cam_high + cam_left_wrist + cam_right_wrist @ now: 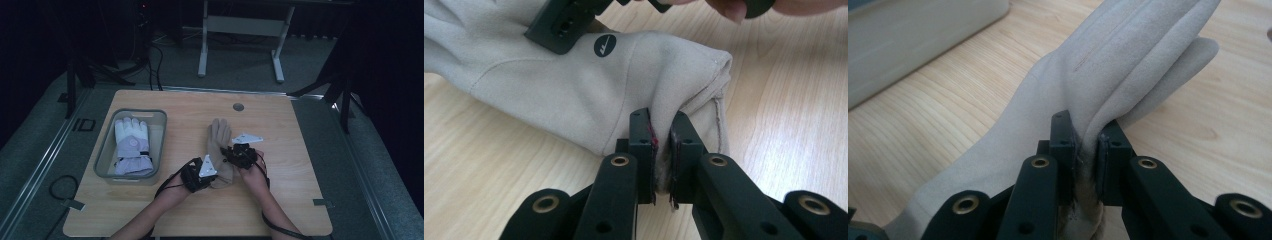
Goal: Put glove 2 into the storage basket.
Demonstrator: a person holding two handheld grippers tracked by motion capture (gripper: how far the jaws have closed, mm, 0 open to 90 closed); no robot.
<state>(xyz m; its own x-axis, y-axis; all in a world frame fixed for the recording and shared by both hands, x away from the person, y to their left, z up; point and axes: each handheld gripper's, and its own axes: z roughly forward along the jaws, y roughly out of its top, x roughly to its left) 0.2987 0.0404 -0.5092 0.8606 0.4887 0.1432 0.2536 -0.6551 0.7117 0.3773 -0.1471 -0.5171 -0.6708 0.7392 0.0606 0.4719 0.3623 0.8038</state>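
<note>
A beige fabric glove (219, 137) lies on the wooden table (290, 185), fingers pointing away from me. My left gripper (216, 175) is shut on its cuff end. In the left gripper view the pads (649, 145) pinch a fold of the glove (574, 85) beside the cuff opening. My right gripper (228, 152) grips the glove's right edge farther up. Its own view shows the right gripper (1087, 145) shut on a bunched fold of the glove (1118, 60) below the fingers. Part of the right gripper (561, 25) rests on the glove near a small round logo (604, 45).
A grey plastic bin (106, 145) stands at the table's left and holds a white and lavender glove (131, 145). Its wall (913, 40) appears in the right gripper view. A round cable hole (238, 107) sits near the far edge. White desk legs (202, 50) stand beyond.
</note>
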